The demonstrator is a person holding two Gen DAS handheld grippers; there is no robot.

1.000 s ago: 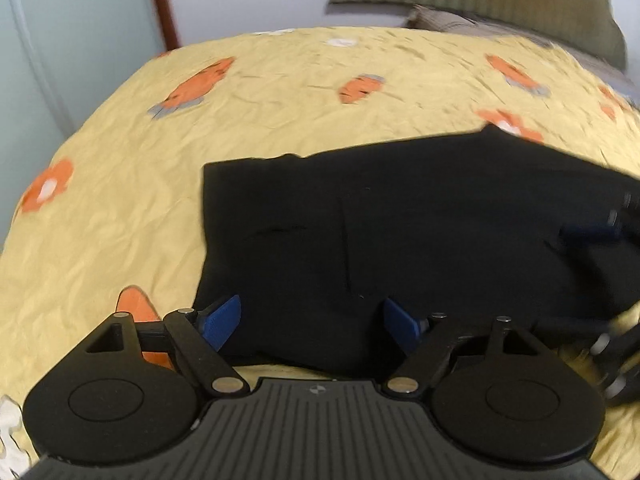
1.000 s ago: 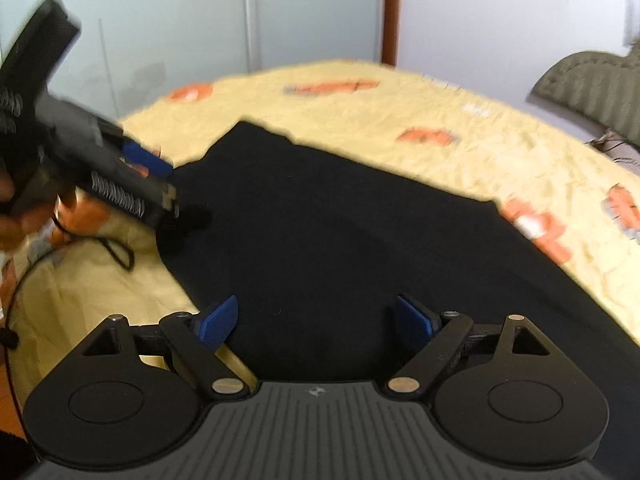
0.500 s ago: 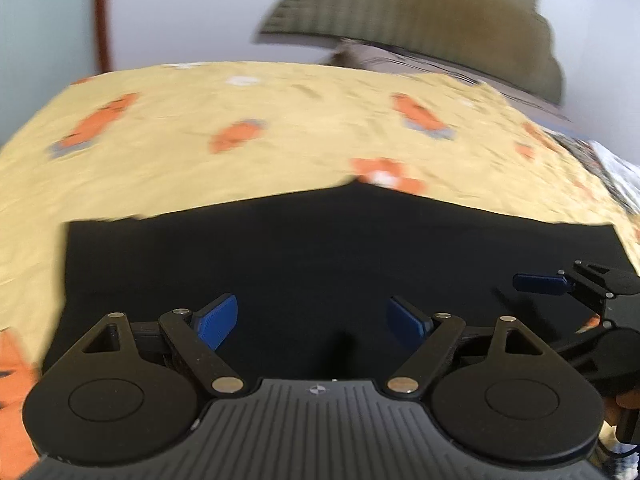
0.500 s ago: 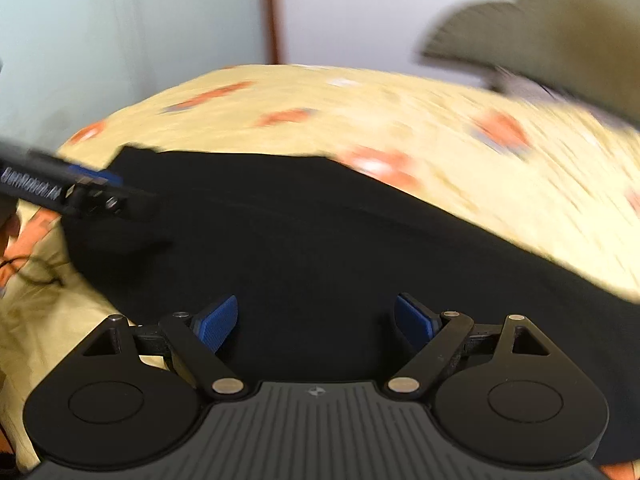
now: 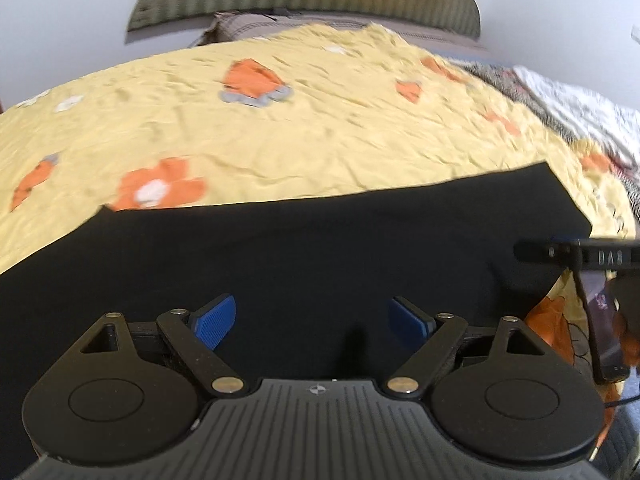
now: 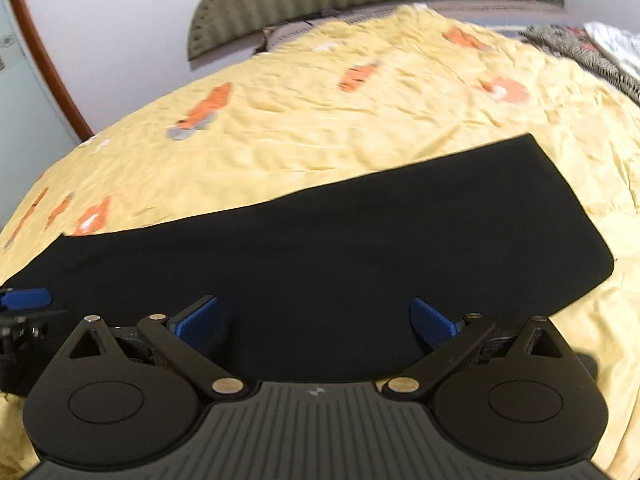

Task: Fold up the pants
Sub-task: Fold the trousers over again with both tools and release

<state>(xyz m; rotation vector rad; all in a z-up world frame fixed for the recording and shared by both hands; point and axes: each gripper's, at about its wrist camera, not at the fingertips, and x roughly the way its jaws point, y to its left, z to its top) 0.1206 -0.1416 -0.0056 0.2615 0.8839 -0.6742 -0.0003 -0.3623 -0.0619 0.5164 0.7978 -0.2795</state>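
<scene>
Fingers [image 5: 214, 322] of my left gripper [image 5: 314, 320] and right gripper [image 6: 316, 320] spread apart, empty, over black pants [image 6: 320, 248] flat on yellow bedspread [image 5: 320, 128].

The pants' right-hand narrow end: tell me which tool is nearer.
Right. The right tool hovers open over the pants close to that end; the left tool, also open, is farther along toward the opposite end.

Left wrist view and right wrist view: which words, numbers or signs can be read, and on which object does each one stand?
"DAB": on the right gripper, at the right edge of the left wrist view; the last letter is blurred and uncertain.
A small round emblem on each gripper's own body: no letters.
Pants, bedspread: no text.
</scene>
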